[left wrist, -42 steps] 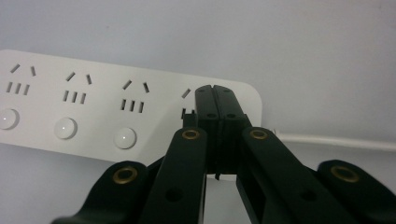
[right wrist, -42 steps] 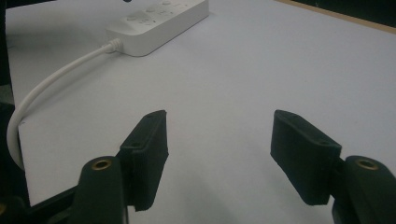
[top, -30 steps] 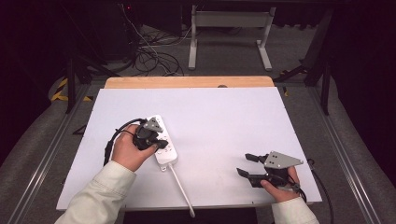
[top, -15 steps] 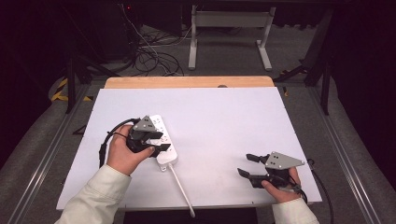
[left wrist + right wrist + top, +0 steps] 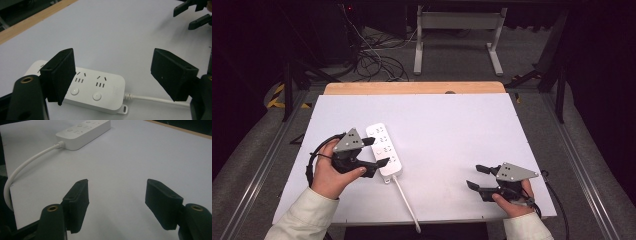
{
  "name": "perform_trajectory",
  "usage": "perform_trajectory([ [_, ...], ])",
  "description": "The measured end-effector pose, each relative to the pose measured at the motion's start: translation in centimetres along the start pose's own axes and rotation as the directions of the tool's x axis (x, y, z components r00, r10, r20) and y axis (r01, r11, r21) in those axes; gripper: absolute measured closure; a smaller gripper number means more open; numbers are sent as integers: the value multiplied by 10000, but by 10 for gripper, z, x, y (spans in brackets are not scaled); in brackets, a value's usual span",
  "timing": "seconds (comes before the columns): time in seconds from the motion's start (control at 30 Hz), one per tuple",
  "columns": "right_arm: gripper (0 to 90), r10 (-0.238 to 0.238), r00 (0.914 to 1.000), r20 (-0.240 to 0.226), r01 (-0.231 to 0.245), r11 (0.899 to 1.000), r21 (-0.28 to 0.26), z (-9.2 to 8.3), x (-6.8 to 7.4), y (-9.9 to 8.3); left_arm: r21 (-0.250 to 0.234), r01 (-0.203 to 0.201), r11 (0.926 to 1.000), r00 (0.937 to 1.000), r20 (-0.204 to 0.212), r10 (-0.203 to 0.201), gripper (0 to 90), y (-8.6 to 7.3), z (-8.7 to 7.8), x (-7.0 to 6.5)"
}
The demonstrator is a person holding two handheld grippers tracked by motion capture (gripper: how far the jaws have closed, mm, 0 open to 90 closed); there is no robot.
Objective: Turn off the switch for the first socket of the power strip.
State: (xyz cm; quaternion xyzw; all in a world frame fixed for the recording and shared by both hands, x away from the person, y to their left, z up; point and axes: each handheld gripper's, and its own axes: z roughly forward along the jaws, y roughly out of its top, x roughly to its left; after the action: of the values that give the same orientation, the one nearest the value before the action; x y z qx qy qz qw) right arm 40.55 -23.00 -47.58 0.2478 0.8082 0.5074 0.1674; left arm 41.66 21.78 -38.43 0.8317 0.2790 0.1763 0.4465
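High view: a white table [image 5: 452, 125] with a wooden far edge carries a white power strip [image 5: 384, 149], which lies left of centre and runs diagonally, its white cord [image 5: 406, 201] trailing toward the near edge and off it. The left gripper [image 5: 374, 152], held in the person's left hand [image 5: 332, 172], sits right at the strip's near end, one jaw over the strip's left side and the other by its near corner. In the left gripper view the jaws stand wide apart and hold nothing; the power strip [image 5: 87, 87] lies below and between them, nearer the left jaw, with its sockets and round buttons facing up and the cord [image 5: 155, 99] leaving toward the right. The right gripper [image 5: 477, 177] rests near the table's near right corner in the right hand [image 5: 512, 200], well apart from the strip. Its own view shows both jaws spread wide over bare white surface, gripping nothing, with the power strip [image 5: 83, 132] far ahead at upper left.
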Motion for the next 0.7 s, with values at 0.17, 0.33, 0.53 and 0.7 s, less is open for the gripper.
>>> perform_trajectory([
  [0.17,357,-4,10000,-8,4,10000,1,0,1,0,-935,100,9956,9999,-73,-107,170,-13,-12,-2],
  [0.33,355,10,10000,-23,-10,10000,3,0,1,0,-1483,181,9888,9990,-387,-241,169,-30,-21,1],
  [0.53,346,25,10000,-46,-25,10000,-36,0,1,0,-1815,492,9822,9973,-440,-581,167,-57,-30,3],
  [0.7,334,-17,10000,-69,16,10000,-88,1,1,0,-1983,905,9759,9946,-312,-986,163,-72,-35,6],
])
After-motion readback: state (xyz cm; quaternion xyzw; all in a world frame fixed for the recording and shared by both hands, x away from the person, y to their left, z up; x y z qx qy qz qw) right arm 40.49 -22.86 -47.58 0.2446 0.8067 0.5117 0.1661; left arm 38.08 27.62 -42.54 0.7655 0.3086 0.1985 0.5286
